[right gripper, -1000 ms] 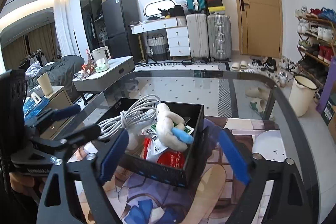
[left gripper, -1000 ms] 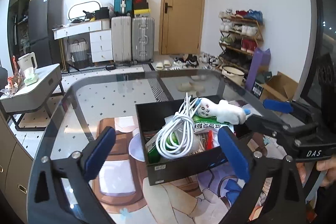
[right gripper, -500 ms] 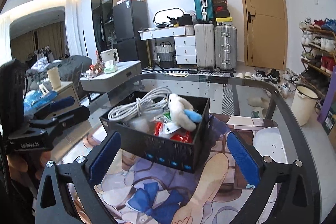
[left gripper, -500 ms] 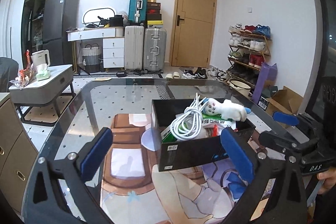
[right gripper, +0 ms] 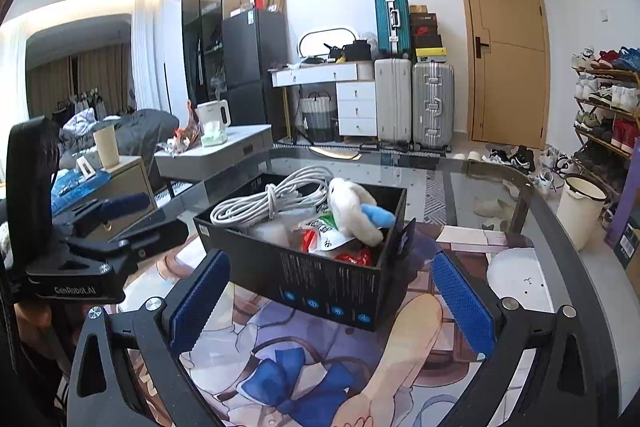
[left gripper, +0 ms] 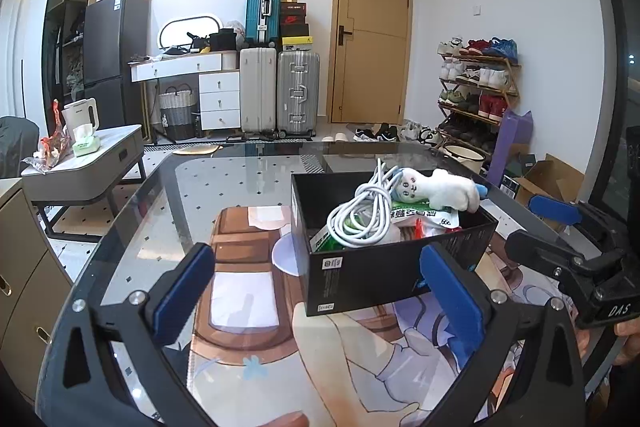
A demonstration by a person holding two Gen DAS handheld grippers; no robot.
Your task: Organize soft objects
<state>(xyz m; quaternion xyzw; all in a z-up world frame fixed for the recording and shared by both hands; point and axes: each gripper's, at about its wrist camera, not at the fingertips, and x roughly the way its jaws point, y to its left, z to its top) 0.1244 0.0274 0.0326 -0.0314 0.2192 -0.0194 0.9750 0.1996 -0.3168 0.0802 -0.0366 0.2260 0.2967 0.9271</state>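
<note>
Both claws hang wide open and empty: left gripper [left gripper: 316,301], right gripper [right gripper: 332,303]. The white plush toy [right gripper: 352,205] lies in the black box [right gripper: 320,287] on the glass table [left gripper: 168,211], beside the cable [left gripper: 362,219].

Both tools are black angular frames with triangular cut-outs, silver screw heads and ribbed blue pads on their fingers [right gripper: 199,301]. The left tool [left gripper: 320,303] reads "GenRobot.AI" in white on its side; the right tool [right gripper: 332,301] reads "DAS".
</note>
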